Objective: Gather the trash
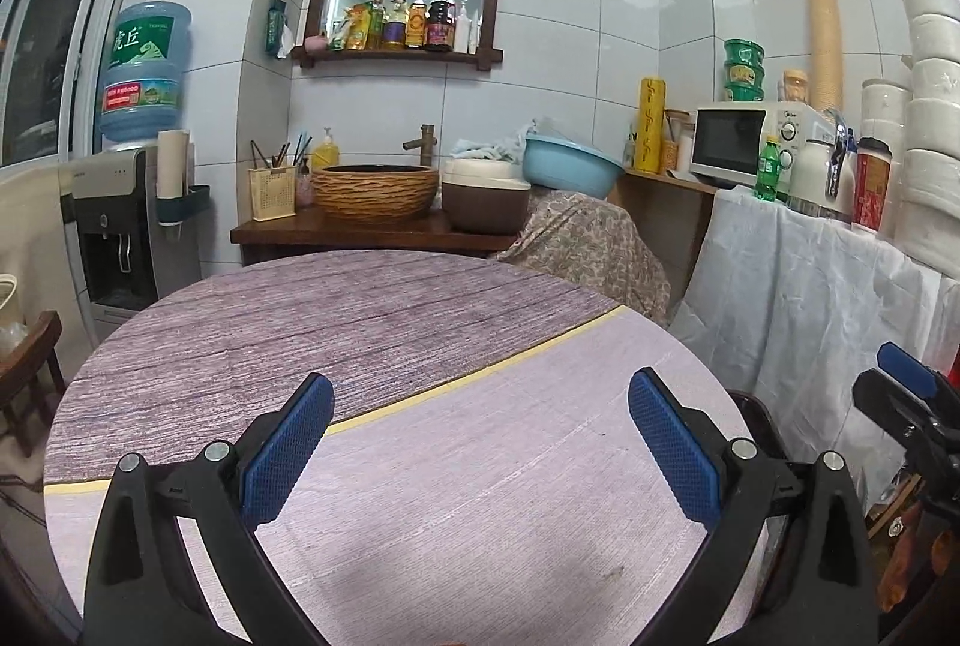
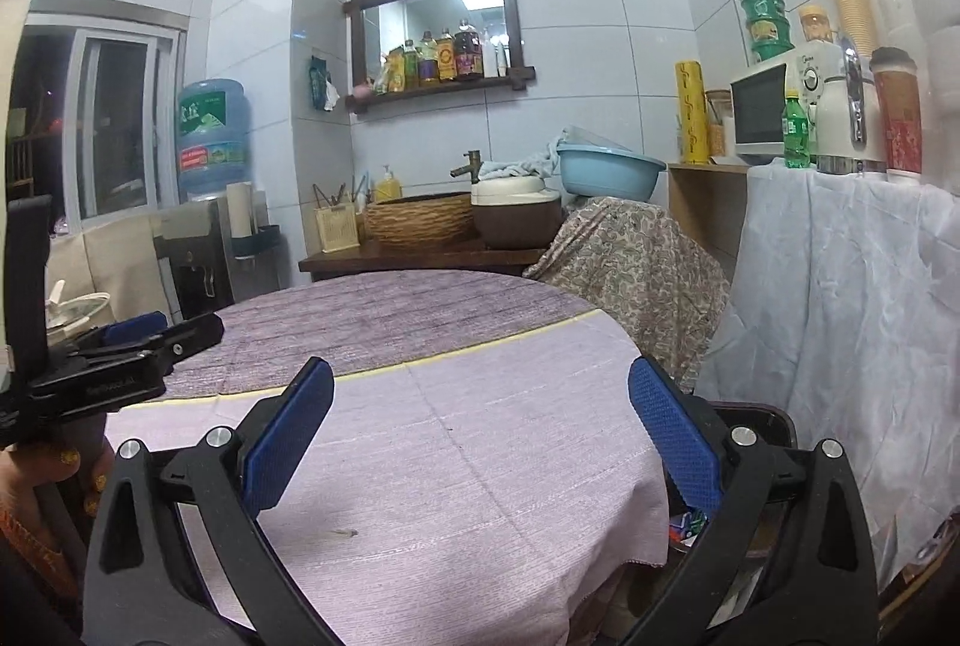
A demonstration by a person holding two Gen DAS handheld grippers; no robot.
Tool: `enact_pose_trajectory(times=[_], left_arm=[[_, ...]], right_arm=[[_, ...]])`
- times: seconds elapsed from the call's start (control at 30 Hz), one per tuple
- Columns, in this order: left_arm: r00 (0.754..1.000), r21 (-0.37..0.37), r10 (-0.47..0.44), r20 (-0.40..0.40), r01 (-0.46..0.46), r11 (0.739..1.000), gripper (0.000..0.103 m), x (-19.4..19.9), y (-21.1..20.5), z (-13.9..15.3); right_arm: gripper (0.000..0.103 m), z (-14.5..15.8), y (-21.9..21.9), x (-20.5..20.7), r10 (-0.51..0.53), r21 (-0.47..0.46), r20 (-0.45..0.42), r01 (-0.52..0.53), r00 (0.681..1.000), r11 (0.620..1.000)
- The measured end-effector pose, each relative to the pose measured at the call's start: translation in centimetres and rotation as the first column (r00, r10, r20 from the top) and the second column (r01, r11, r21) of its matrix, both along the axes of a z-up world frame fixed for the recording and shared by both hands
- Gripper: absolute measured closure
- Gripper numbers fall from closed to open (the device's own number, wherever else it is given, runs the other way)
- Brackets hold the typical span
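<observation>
Round table (image 1: 384,322): far edge close to the sink counter (image 1: 336,232); right edge near a white-draped stand (image 1: 810,286). Left gripper (image 1: 480,436) over the near table, blue pads spread wide, holding nothing. Right gripper (image 2: 480,436) over the right edge, likewise spread, holding nothing. Trash: cannot tell where.

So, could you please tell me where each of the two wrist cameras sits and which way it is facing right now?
Left wrist: sits on the left gripper, looking forward over the round purple-clothed table toward the woven basin; its open blue-padded fingers show, with the right gripper at the right edge.
Right wrist: sits on the right gripper, facing the same way; its open fingers, the left gripper and a hand show.
Shared: table, basin, white microwave.
</observation>
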State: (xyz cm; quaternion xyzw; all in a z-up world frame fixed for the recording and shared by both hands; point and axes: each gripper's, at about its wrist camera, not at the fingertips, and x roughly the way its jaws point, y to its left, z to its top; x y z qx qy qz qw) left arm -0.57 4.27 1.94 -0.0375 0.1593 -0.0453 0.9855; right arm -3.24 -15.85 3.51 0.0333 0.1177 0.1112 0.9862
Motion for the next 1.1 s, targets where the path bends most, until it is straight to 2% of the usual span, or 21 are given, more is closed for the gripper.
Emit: enact_pose_trajectory(times=[0.4,0.67,1.1], left_arm=[[0.998,0.043,0.018,0.062,-0.021,0.999,0.006,-0.67,-0.5,0.68],[0.998,0.021,0.015,0.055,-0.016,1.0,0.006,-0.66,-0.27,0.57],[0.999,0.041,0.022,0.048,-0.024,0.999,0.006,-0.76,-0.5,0.63]], right_arm=[[0.006,0.49,-0.01,-0.49,0.004,-0.02,0.018,-0.004,1.0,1.0],[0.006,0.54,0.03,-0.33,0.001,-0.017,0.015,0.0,1.0,1.0],[0.006,0.67,-0.06,-0.36,-0.004,-0.009,0.014,0.004,1.0,1.0]])
